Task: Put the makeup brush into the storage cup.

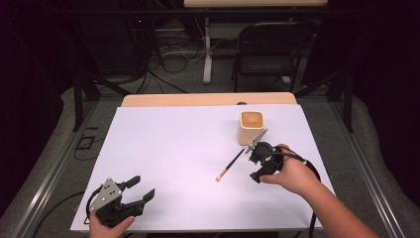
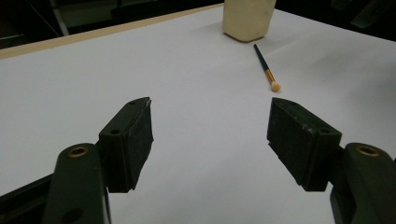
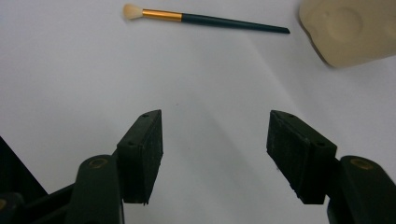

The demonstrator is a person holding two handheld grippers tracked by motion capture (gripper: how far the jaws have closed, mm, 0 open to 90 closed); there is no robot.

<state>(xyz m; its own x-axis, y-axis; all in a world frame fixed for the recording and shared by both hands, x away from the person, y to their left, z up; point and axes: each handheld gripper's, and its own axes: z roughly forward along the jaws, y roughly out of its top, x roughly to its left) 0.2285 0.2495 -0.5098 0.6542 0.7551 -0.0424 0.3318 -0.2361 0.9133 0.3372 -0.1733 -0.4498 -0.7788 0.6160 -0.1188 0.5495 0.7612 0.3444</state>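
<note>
the brush (image 1: pixel 229 166) lies flat on the white sheet (image 1: pixel 163 148), its pale tip toward the person and its dark handle end pointing at the cream cup (image 1: pixel 251 127), which stands just beyond it. the right gripper (image 1: pixel 257 161) hovers just beside the handle end, jaws spread wide with nothing between them; in the right gripper view the brush (image 3: pixel 205 18) lies crosswise ahead of the fingers (image 3: pixel 142 154), apart from them. the left gripper (image 1: pixel 141 191) sits near the table's front left corner, jaws likewise spread and empty, with the brush (image 2: pixel 266 67) well ahead of its fingers (image 2: pixel 299 140).
</note>
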